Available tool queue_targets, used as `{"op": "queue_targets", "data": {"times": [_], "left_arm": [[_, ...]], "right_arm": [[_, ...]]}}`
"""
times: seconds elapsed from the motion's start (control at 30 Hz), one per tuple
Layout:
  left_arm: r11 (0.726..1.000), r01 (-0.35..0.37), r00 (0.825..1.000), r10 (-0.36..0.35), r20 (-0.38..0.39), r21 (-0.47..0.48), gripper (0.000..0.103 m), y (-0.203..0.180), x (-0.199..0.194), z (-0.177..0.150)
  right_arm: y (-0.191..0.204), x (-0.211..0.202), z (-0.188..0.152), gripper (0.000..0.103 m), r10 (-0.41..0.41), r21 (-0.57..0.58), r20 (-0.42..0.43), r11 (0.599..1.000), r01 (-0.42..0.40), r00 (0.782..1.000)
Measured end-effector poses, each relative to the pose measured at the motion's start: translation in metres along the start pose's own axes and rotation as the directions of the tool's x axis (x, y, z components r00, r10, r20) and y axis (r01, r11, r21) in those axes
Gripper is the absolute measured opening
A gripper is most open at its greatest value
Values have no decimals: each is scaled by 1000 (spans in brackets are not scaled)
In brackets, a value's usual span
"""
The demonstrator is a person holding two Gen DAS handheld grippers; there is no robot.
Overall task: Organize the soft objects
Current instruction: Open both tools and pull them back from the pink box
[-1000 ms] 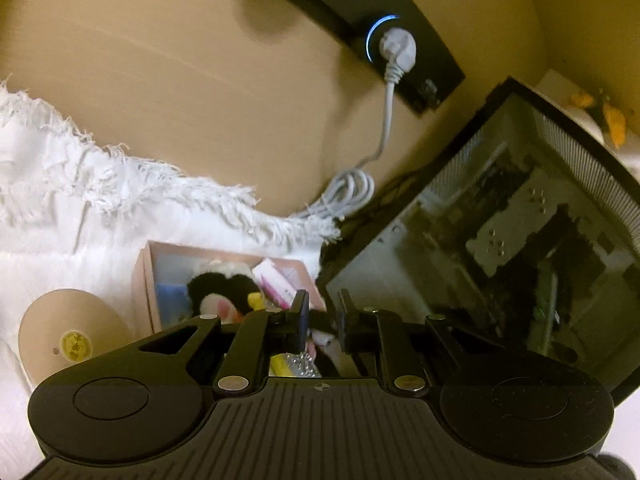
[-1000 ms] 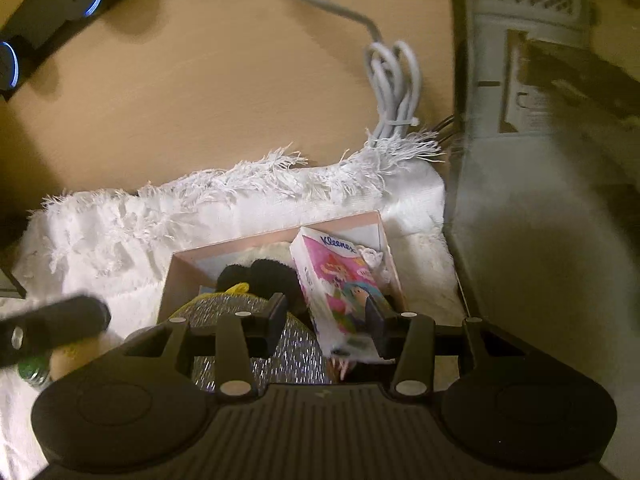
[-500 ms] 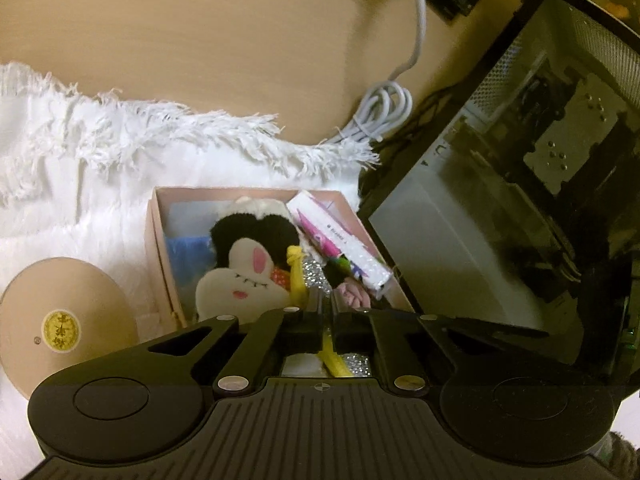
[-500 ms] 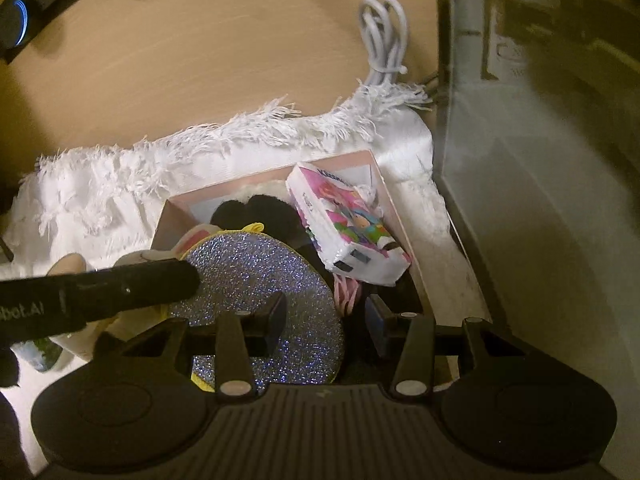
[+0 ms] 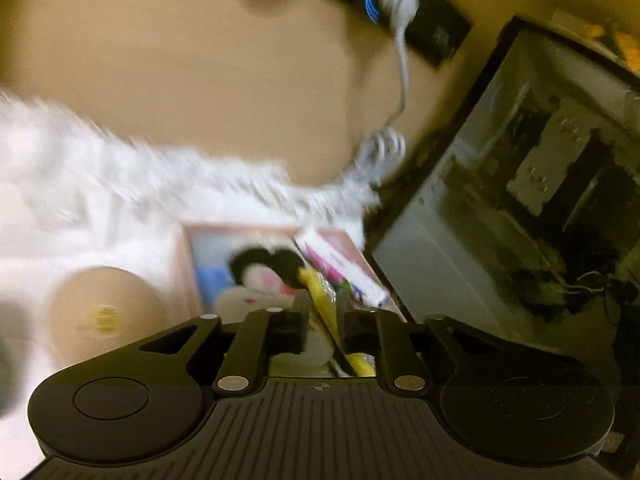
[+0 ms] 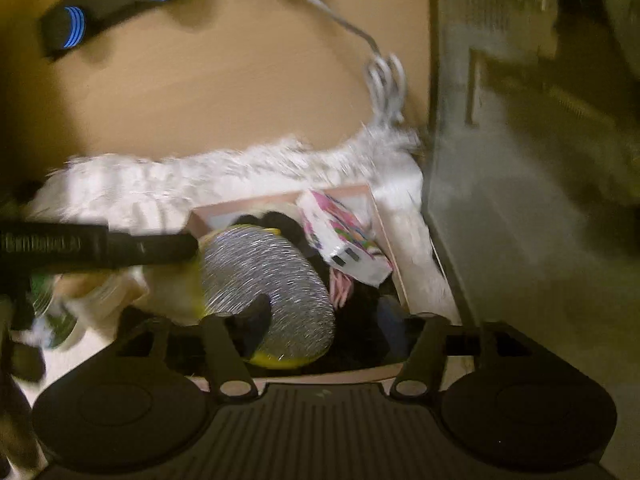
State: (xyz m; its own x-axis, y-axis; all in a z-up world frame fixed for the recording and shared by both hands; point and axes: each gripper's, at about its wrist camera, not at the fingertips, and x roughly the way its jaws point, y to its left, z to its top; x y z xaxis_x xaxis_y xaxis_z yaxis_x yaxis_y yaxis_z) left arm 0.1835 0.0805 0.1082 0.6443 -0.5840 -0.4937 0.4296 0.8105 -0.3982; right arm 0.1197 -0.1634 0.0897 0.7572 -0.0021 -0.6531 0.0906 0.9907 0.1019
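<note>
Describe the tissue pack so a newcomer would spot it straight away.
Find the white fringed cloth beside the computer case; a shallow pink cardboard box sits on it. The white plastic tissue pack leans in its case-side corner, the only flat, pink-printed packet among plush toys.

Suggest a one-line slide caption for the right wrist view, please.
Right gripper, jaws opening, above pink box holding glittery disc and tissue pack.

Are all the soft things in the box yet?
Nearly. Done: the plush bunny and the tissue pack lie in the pink box. In hand: the left gripper is shut on the edge of the glittery round pouch, over the box; the right gripper has jaws opening, gripping nothing. Left: lowering the pouch in, and perhaps the tan round thing on the white rug beside the box.
</note>
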Motion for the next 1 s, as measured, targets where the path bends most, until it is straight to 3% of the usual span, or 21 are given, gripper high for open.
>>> {"op": "queue_targets", "data": {"times": [0.13,0.2,0.3,0.47,0.57,0.63,0.7,0.8,1.0], "left_arm": [[998,-62,994,64,87,-28,18,-11,-46,-36],[989,-151,985,151,87,-7,18,-21,-62,-67],[963,-268,962,269,43,-38,18,-28,-77,-117],[918,-372,928,371,-31,-136,18,-29,-73,-175],[911,-400,916,399,-28,-98,18,-41,-61,-190],[912,-403,915,400,-47,-80,18,-49,-53,-198],[907,-420,908,419,-17,-44,20,-59,-45,-203],[901,-434,901,434,7,-11,20,-64,-42,-206],[902,-427,904,428,9,-64,20,-61,-40,-204]], "right_arm": [[1,-22,-24,68,47,-50,29,998,-46,998],[-1,-32,-39,71,88,-69,21,994,-86,996],[-3,-42,-64,81,117,-91,-16,989,-118,993],[-4,-28,-100,81,140,-113,-148,981,-157,979],[-1,-17,-118,84,125,-169,-187,973,-157,974],[2,-18,-126,91,85,-238,-135,964,-115,987],[-1,-15,-128,103,66,-212,-132,973,-93,989],[-11,-12,-128,103,58,-177,-134,981,-81,989],[-15,-10,-128,103,91,-209,-118,971,-115,989]]}}
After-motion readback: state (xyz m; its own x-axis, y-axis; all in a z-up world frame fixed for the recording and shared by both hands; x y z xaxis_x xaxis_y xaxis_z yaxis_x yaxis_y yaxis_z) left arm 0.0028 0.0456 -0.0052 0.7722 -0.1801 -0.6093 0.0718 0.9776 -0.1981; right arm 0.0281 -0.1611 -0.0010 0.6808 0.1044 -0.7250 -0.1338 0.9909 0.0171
